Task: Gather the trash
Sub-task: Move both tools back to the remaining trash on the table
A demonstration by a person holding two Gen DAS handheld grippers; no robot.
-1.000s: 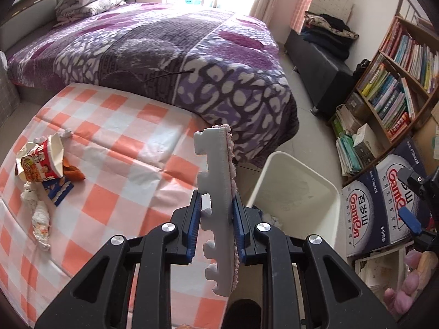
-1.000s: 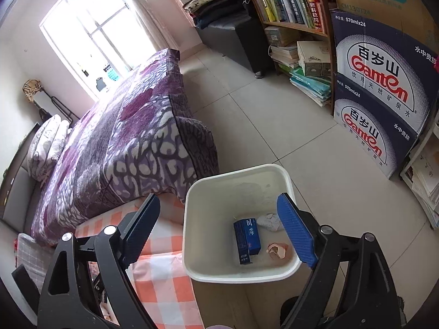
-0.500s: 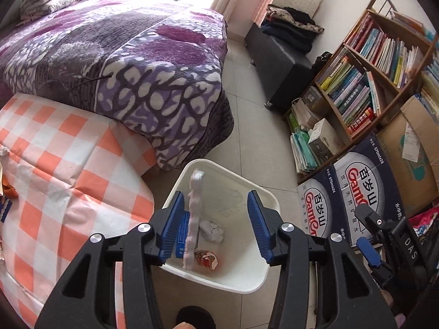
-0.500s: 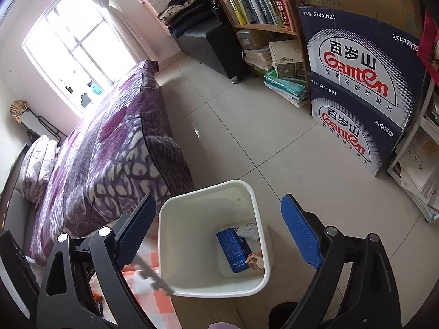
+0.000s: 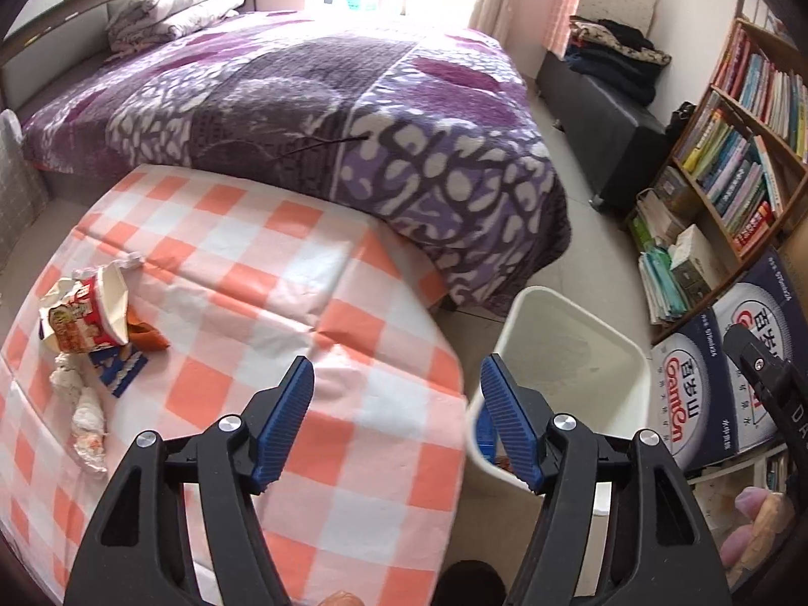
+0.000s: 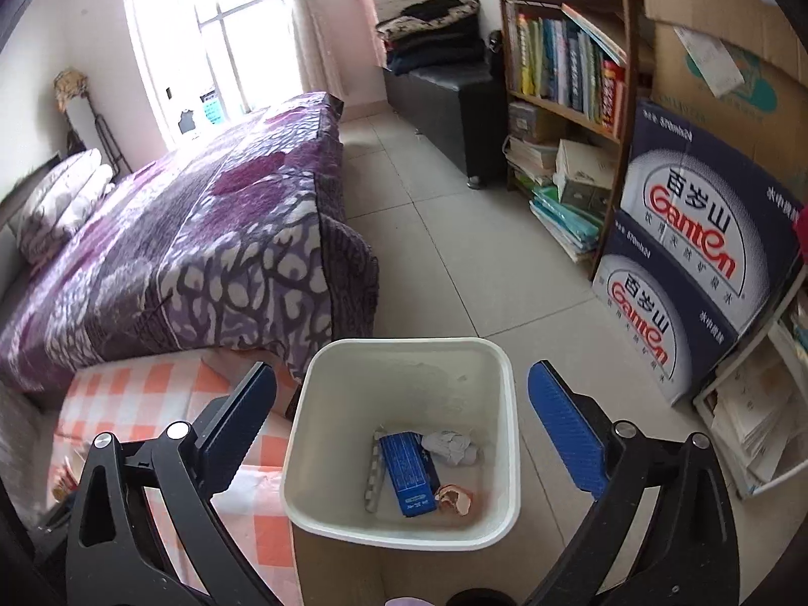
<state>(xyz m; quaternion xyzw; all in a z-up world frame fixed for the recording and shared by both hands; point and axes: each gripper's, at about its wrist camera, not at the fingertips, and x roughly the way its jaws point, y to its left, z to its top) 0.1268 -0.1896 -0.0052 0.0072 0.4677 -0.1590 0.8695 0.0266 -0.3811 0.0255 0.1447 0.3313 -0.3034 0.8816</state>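
Note:
A white trash bin [image 6: 404, 520] stands on the floor beside the checkered table [image 5: 283, 303]. Inside lie a grey foam strip [image 6: 372, 474], a blue box [image 6: 408, 474], a crumpled tissue [image 6: 452, 447] and a reddish scrap [image 6: 454, 499]. My right gripper [image 6: 404, 434] is open and empty above the bin. My left gripper [image 5: 396, 421] is open and empty over the table's right edge; the bin [image 5: 570, 343] is to its right. On the table's left lie a crushed noodle cup [image 5: 88, 315], an orange scrap [image 5: 146, 336], a blue wrapper [image 5: 118, 368] and crumpled tissues [image 5: 83, 411].
A bed with a purple blanket [image 5: 313, 101] stands behind the table. A bookshelf [image 5: 742, 141] and stacked water cartons [image 6: 692, 272] line the right wall. A dark bench with folded clothes [image 6: 444, 65] stands farther back. Tiled floor [image 6: 454, 232] lies between bed and shelf.
My left gripper opened and dropped the foam strip into the bin, then swung back left over the table. My right gripper stayed open above the bin.

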